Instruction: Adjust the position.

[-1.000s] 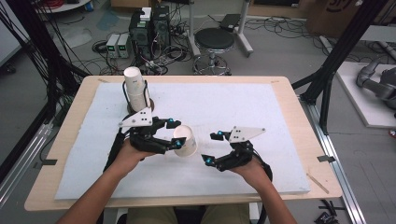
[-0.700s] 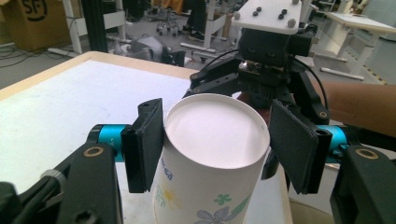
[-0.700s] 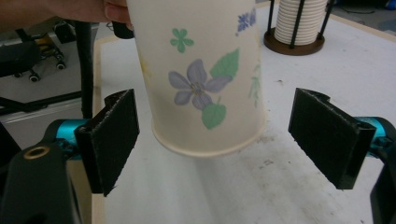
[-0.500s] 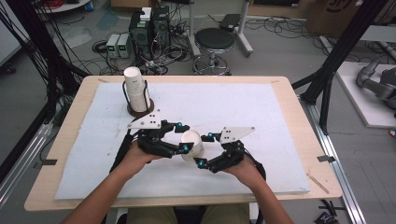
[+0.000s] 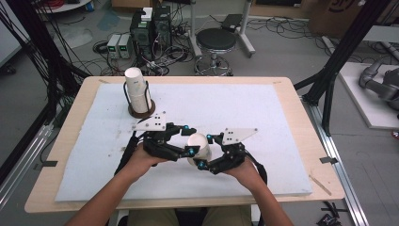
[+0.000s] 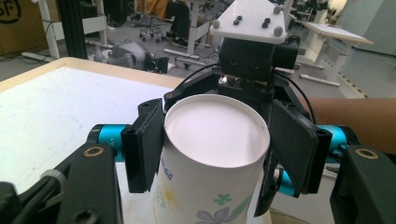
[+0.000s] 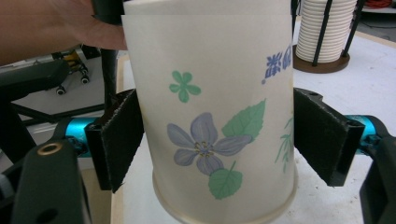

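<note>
A white paper cup (image 5: 197,141) printed with flowers and leaves is held just above the white mat, between both grippers. My left gripper (image 5: 188,140) comes at it from the left, its pads pressed on both sides of the cup (image 6: 215,135) near the flat white end. My right gripper (image 5: 204,151) comes from the right, its pads flanking and touching the flowered wall of the cup (image 7: 210,93) lower down. In the left gripper view the right gripper (image 6: 252,56) stands right behind the cup. The cup is not crushed.
A tall stack of white cups (image 5: 137,89) stands in a black wire holder on a round brown base at the mat's back left, also the ribbed stack (image 7: 327,32). The white mat (image 5: 263,113) covers the wooden table. The hand on the left gripper (image 7: 56,28) is close.
My left gripper carried the cup to the right, toward the table's middle. My right gripper moved left to meet it and its pads came around the cup.
</note>
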`<state>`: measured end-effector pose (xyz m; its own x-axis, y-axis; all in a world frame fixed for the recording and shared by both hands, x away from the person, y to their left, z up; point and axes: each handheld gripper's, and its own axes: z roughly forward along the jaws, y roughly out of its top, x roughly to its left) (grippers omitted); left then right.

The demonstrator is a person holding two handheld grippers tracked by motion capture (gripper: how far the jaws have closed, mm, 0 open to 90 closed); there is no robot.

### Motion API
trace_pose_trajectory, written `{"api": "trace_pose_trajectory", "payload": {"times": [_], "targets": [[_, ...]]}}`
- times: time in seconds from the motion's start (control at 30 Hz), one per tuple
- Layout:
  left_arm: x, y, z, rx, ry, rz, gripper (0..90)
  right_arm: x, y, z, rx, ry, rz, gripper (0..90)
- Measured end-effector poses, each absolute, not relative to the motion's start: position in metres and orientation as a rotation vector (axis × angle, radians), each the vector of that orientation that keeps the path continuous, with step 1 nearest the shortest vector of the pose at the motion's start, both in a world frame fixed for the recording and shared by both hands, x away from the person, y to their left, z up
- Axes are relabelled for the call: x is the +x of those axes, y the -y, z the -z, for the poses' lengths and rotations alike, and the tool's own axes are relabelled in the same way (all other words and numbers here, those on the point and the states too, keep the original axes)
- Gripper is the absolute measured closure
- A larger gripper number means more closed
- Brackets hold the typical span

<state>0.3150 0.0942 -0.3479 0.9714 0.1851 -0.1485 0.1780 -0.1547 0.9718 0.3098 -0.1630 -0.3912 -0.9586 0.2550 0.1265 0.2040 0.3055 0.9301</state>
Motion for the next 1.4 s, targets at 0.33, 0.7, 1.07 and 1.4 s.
{"api": "trace_pose_trajectory", "payload": {"times": [0.33,0.7,1.07,1.4], "targets": [[0.316,-0.092,0.349,1.725,-0.279,-0.005,36.9,0.31,0.166,0.392,0.426,-2.493,-1.767,29.2],[0.317,-0.092,0.351,1.81,-0.341,-0.016,12.6,0.311,0.166,0.393,0.393,-2.581,-1.646,32.6],[0.32,-0.101,0.339,1.906,-0.286,-0.006,12.8,0.315,0.163,0.384,0.337,-2.656,-1.447,33.1],[0.321,-0.103,0.334,1.982,-0.267,0.024,13.4,0.319,0.151,0.363,0.241,-2.728,-1.289,33.3]]}}
